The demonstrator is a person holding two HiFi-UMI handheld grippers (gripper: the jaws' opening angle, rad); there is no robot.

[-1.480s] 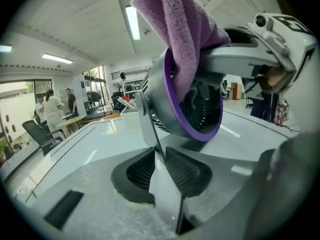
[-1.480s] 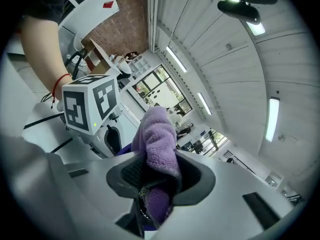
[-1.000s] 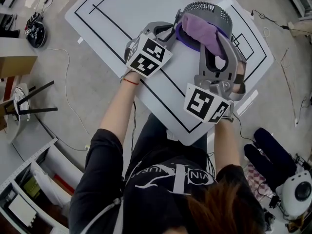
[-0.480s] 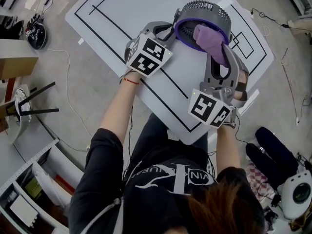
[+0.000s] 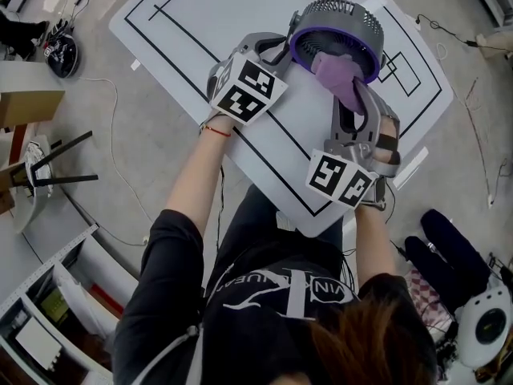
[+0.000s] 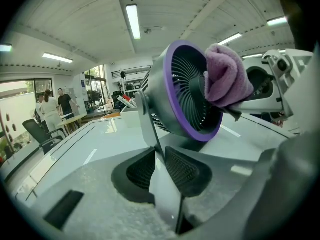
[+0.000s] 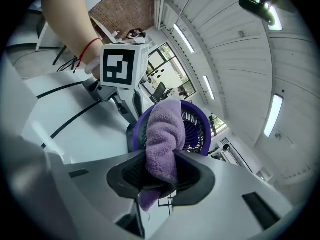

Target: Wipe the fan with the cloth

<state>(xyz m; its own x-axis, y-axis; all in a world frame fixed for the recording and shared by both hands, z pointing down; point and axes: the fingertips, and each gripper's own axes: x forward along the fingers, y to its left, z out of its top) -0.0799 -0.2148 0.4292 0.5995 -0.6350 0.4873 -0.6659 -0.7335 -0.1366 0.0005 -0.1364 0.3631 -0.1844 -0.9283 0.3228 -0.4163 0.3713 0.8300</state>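
Closest to the person, over the near right edge of the white surface [image 5: 192,22], the right gripper [image 7: 160,176] has its jaws squeezed tight on a purple cloth [image 7: 162,129]. The pads pinch the fleecy fabric low down. A short tail hangs out beneath them and the thicker, folded part stands up beyond the tips.

That bunched end rests against the front of the fan [image 5: 337,22], lying over the near side of its purple rim [image 6: 171,91] and onto the dark grille [image 6: 192,106].

To the left, a little farther in, the left gripper [image 6: 164,171] is nearly closed. Its two ribbed pads are clamped on either side of the fan's thin grey stand [image 6: 150,129], which rises from between them up to the housing. Its marker cube [image 5: 244,89] sits above the person's left wrist, which wears a red thread [image 5: 215,132].

The fan itself stands toward the far right edge of the surface, inside the black outline drawn on it, its round face tilted up and toward the person. The two grippers come at it from either side, near each other but not touching.

Far behind, through the left gripper view, people [image 6: 50,104] stand by desks under long ceiling lamps.
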